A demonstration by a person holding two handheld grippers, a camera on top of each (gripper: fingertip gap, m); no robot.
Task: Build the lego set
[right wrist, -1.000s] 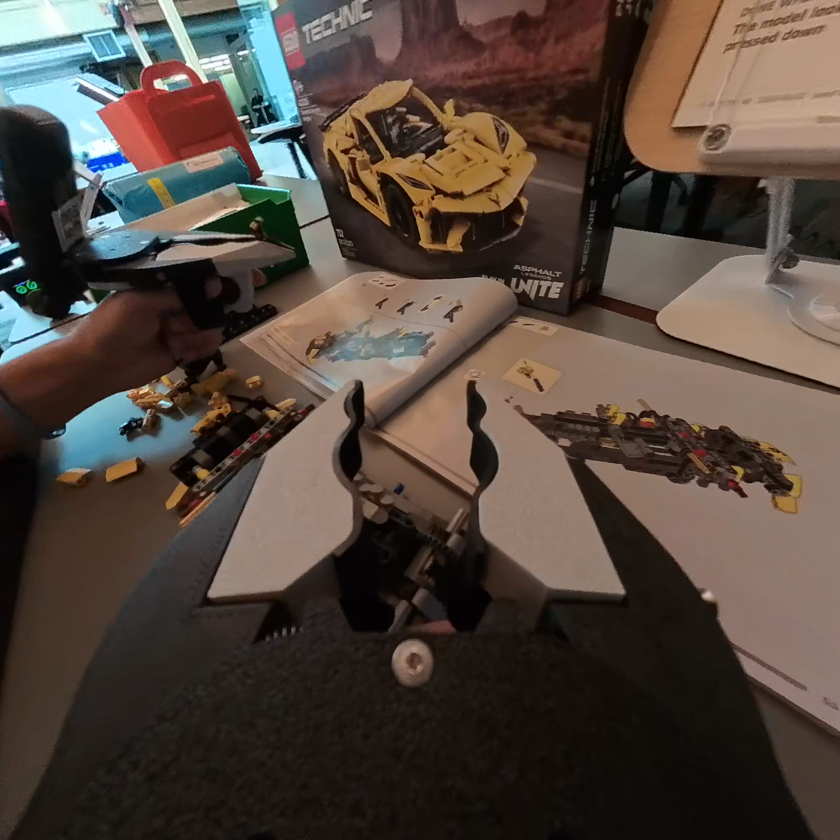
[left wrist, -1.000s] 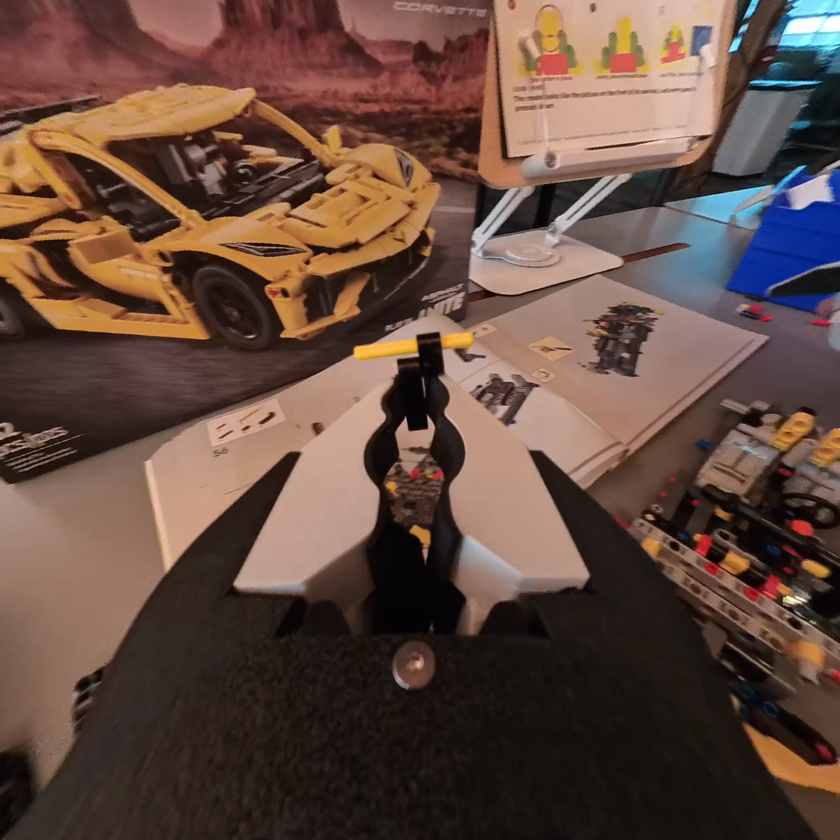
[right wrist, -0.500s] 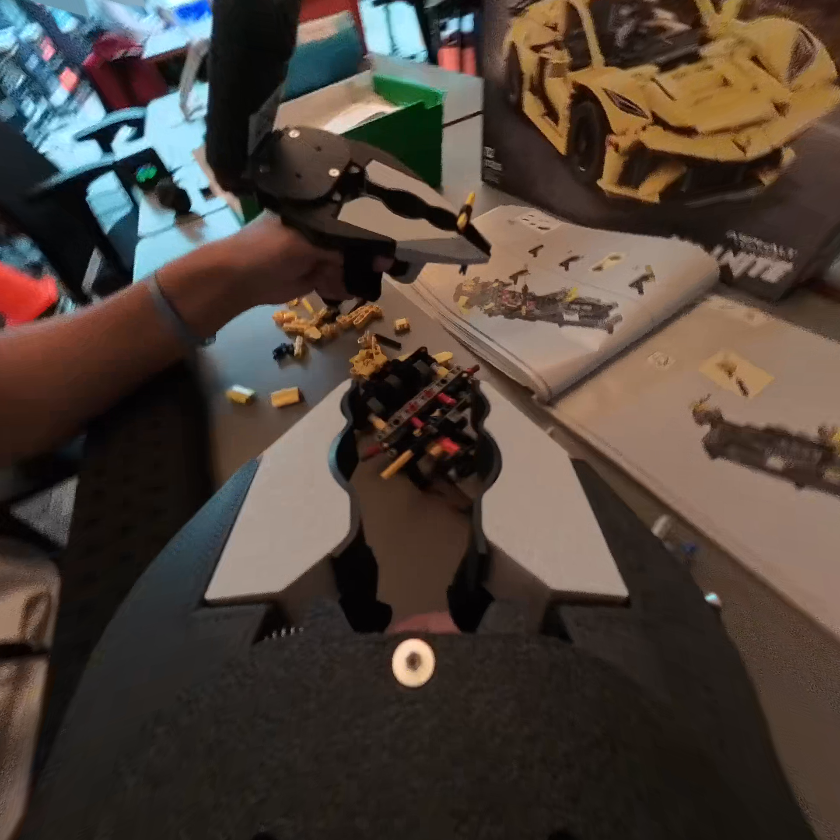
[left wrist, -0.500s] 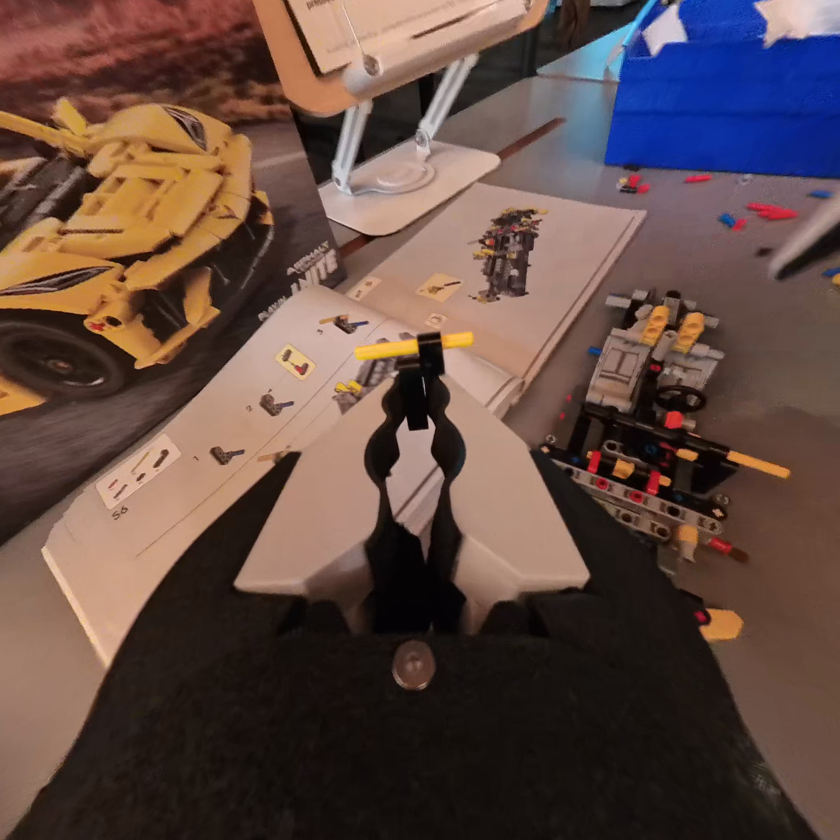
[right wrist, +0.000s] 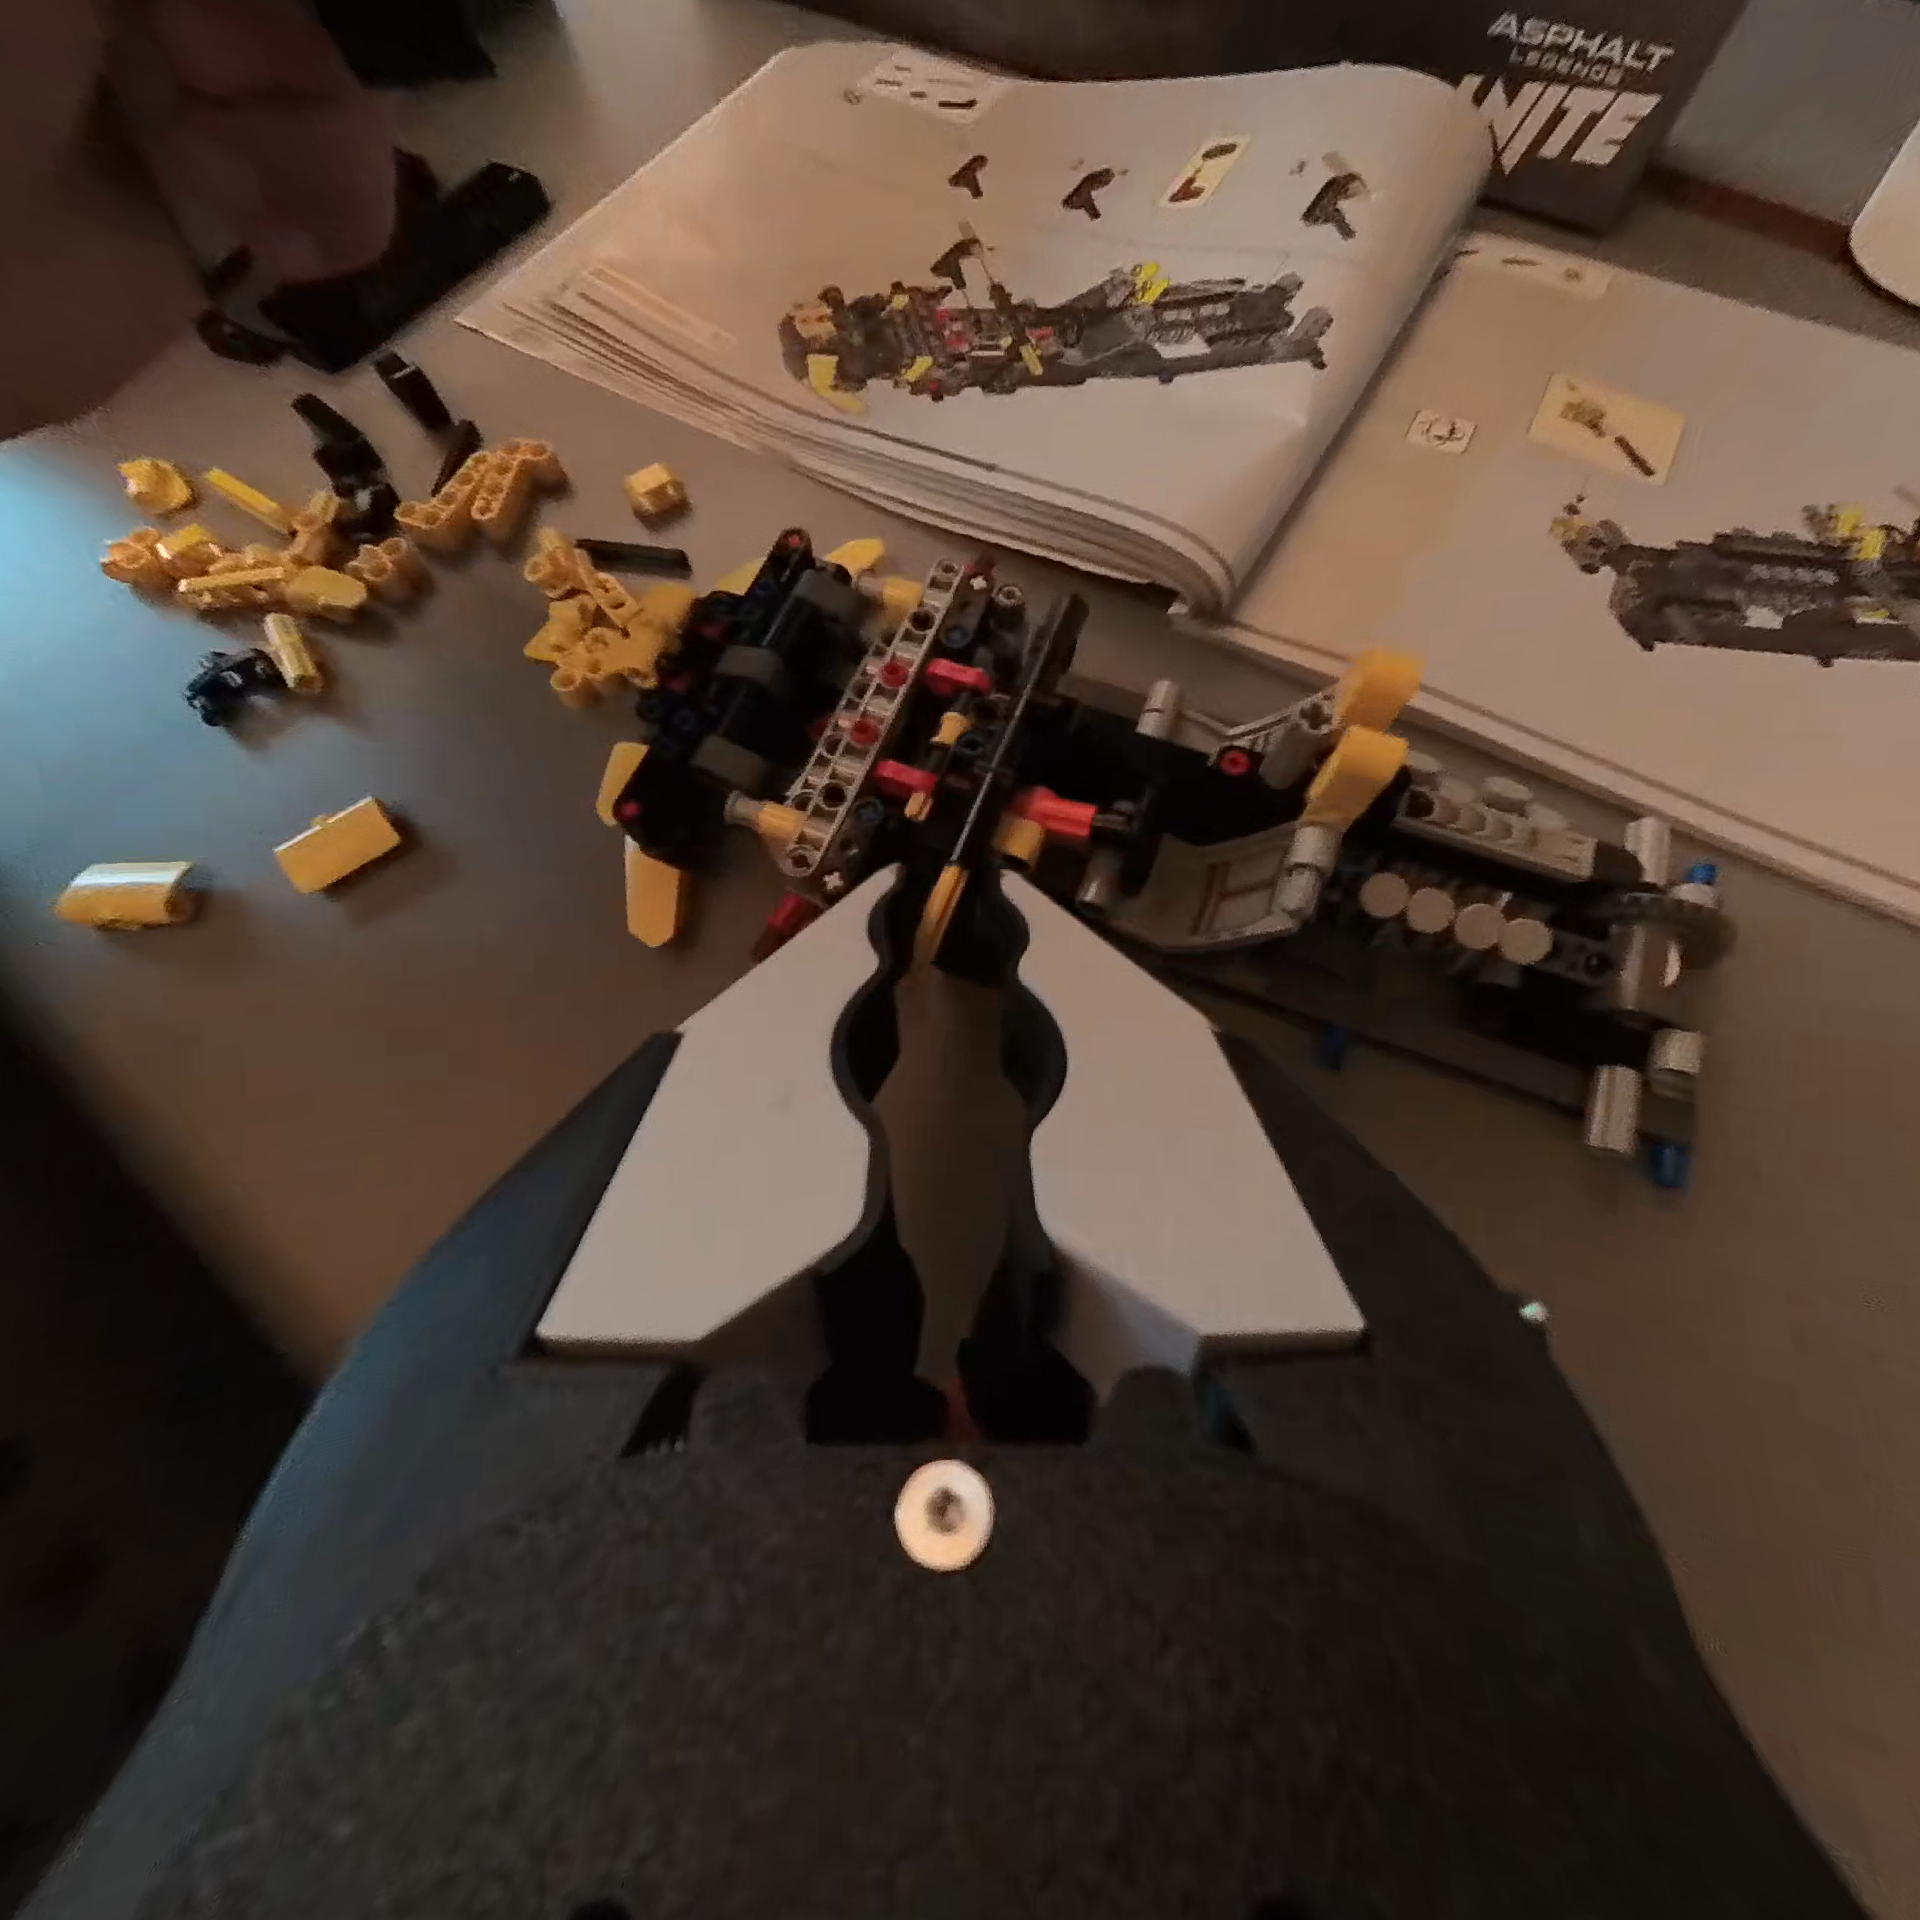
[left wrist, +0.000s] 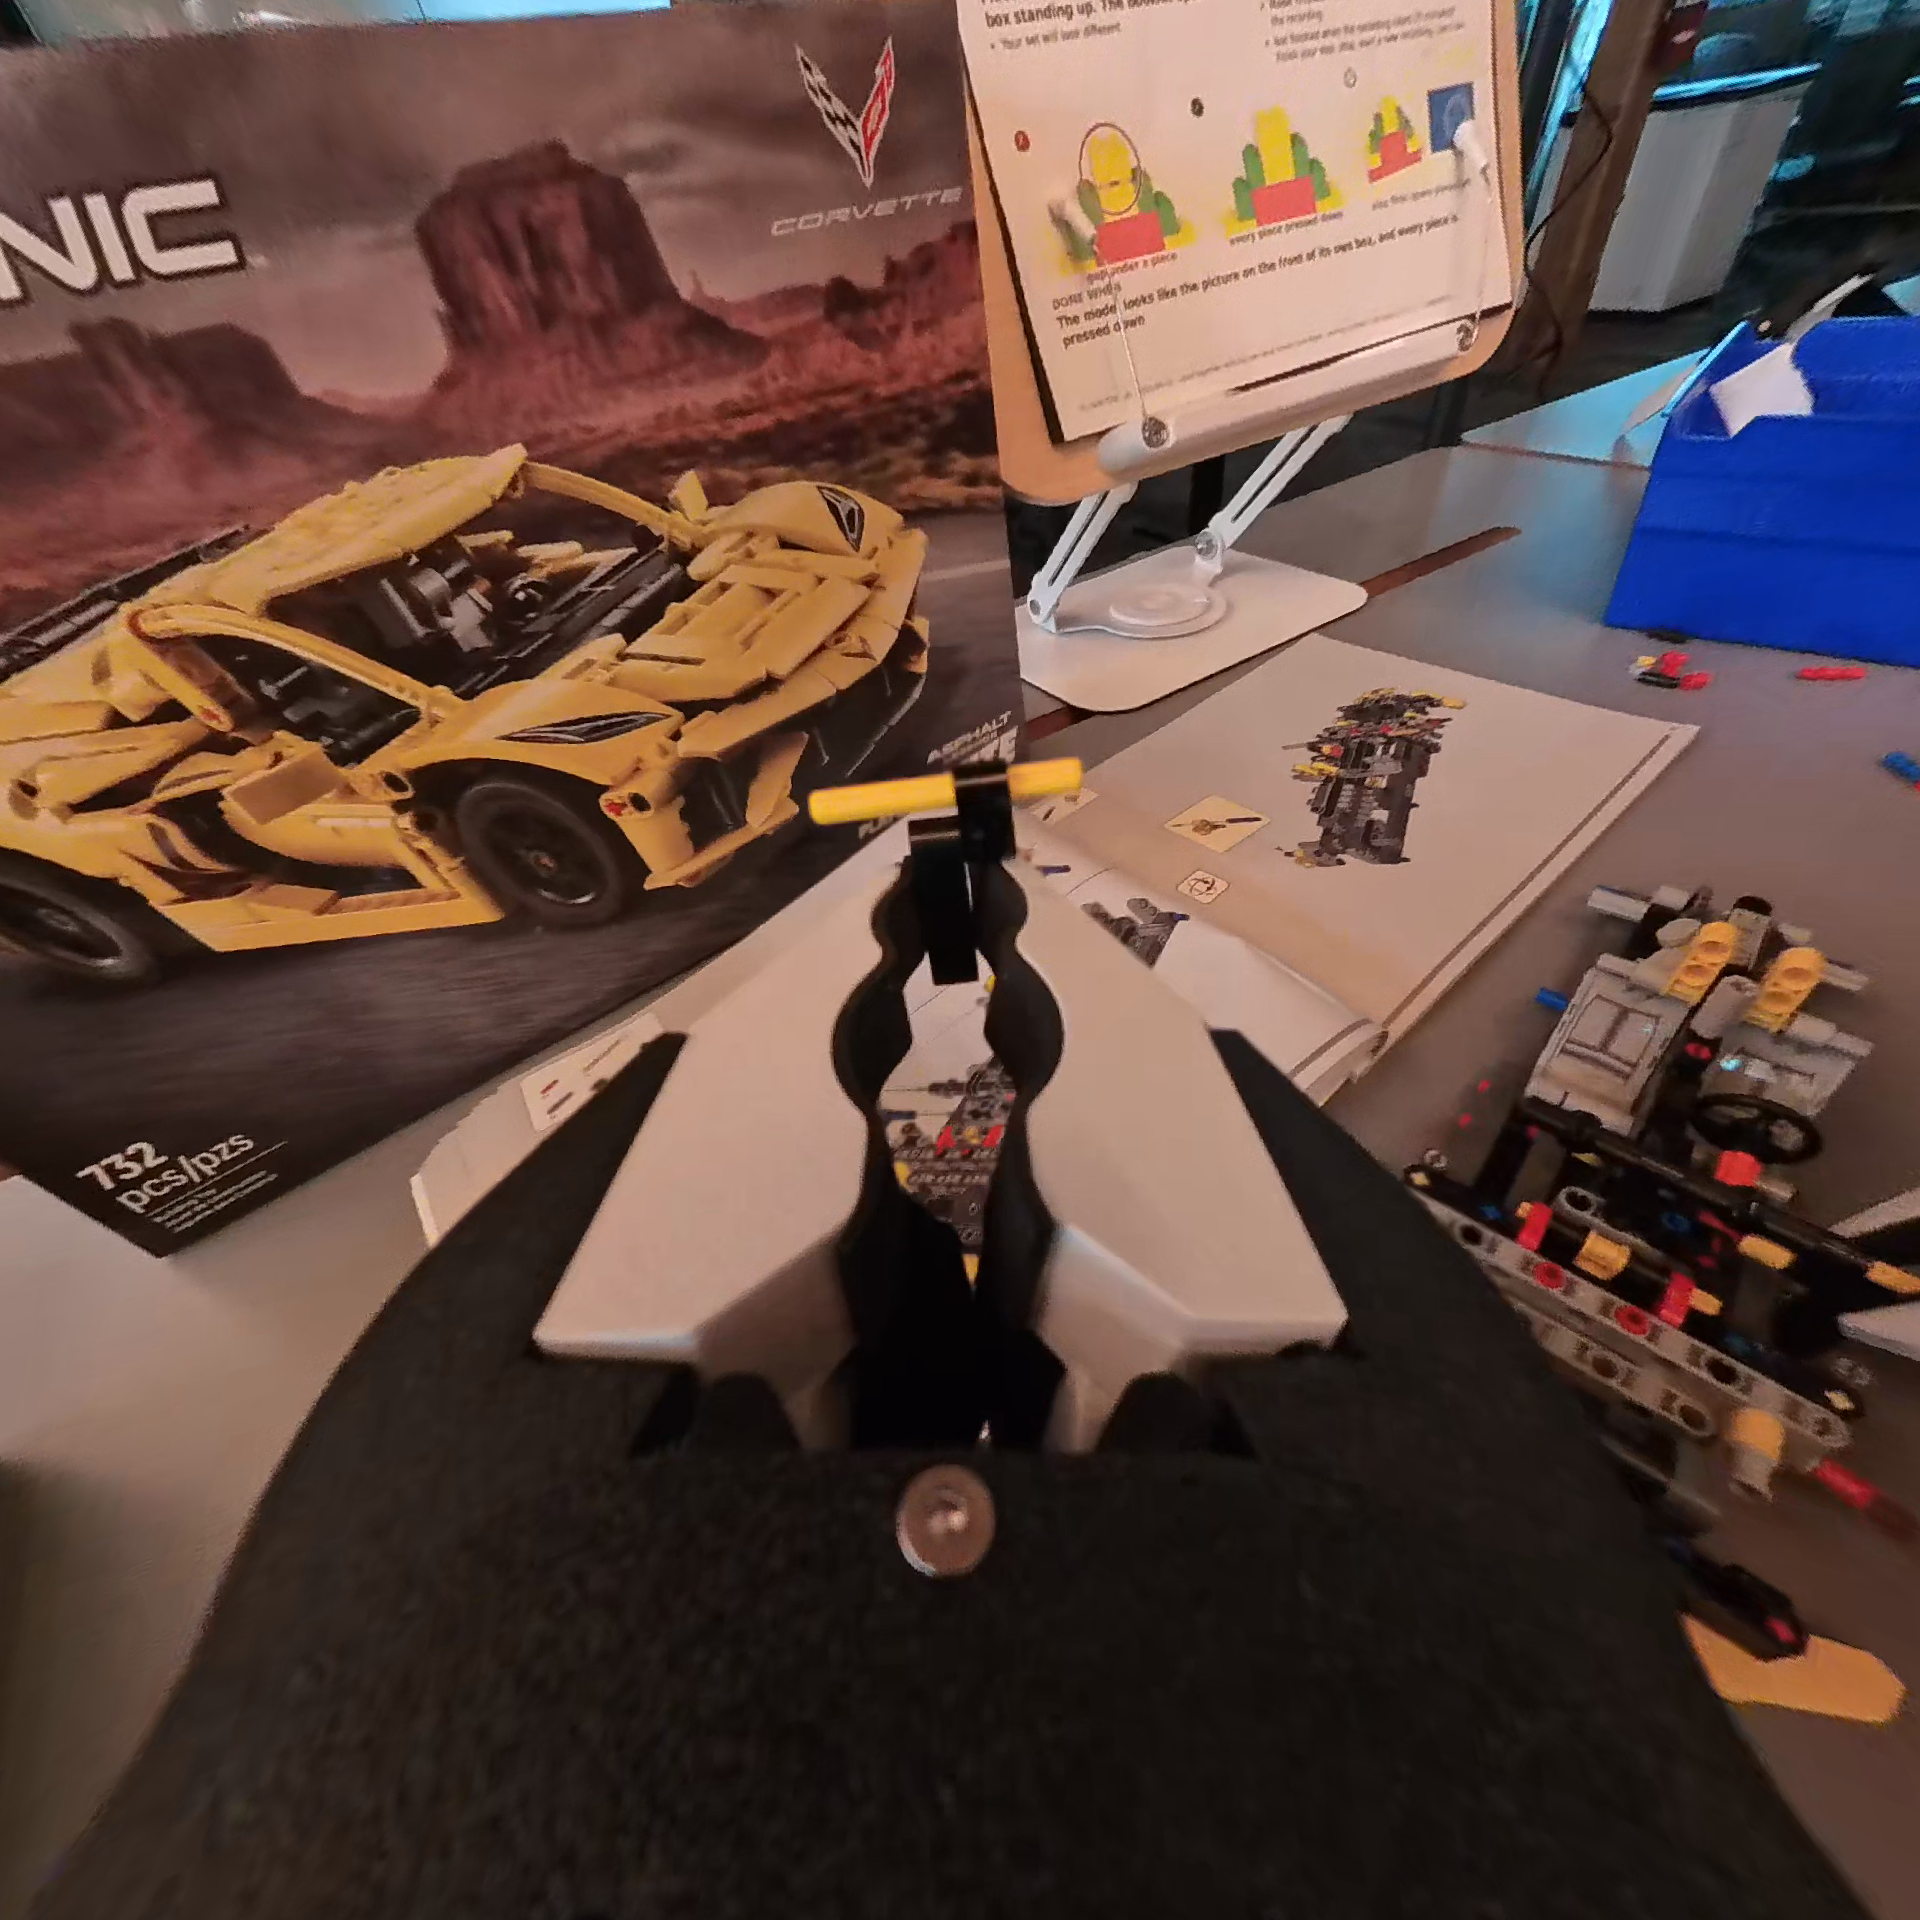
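Observation:
My left gripper (left wrist: 951,904) is shut on a small black connector (left wrist: 956,925) with a yellow axle (left wrist: 862,805) through it, held in the air over the open instruction booklet (left wrist: 1455,831). The part-built chassis (left wrist: 1662,1143) lies on the table to its right. In the right wrist view the chassis (right wrist: 894,707) lies just ahead, black and grey with red pins and yellow parts. My right gripper (right wrist: 948,902) has its jaws closed in on the chassis's near edge, with a yellow-tipped black rod (right wrist: 951,883) between the tips.
The set's box (left wrist: 416,623) stands at the back left, beside a white stand with a sheet (left wrist: 1236,208). A blue bin (left wrist: 1787,499) is at the right. Loose yellow pieces (right wrist: 312,561) and black pieces (right wrist: 364,416) lie left of the chassis. A hand (right wrist: 156,156) shows top left. There is about 20 cm between the tips of the two grippers.
My right gripper has dropped to the chassis and its jaws have closed from wide open. My left gripper, still holding the connector, has swung back to face the box.

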